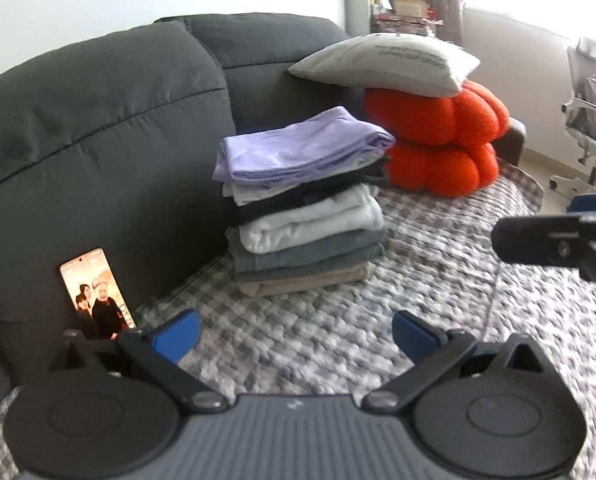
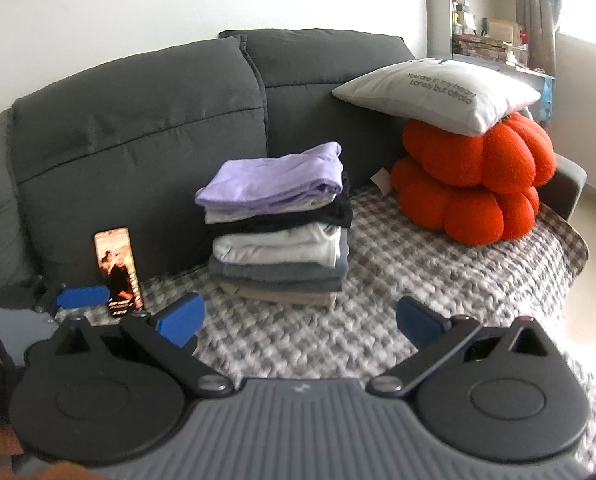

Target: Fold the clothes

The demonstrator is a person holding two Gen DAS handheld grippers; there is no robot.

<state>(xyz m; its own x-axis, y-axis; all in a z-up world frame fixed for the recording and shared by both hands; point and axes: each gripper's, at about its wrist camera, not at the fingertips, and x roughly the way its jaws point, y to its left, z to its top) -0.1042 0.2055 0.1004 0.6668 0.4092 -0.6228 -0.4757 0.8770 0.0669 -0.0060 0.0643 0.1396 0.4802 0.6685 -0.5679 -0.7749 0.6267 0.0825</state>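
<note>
Both grippers hovered empty over the checkered blanket (image 1: 378, 320) — left gripper (image 1: 295, 334) fingers spread wide, right gripper (image 2: 300, 320) likewise spread. Stack of folded clothes (image 2: 277, 232) sat on the blanket against the grey sofa (image 2: 137, 128) backrest, lilac piece on top. A lit phone (image 2: 117, 274) leaned on the sofa left of the stack; orange cushions (image 2: 482, 184) under a white pillow (image 2: 438, 92) sat to its right.
</note>
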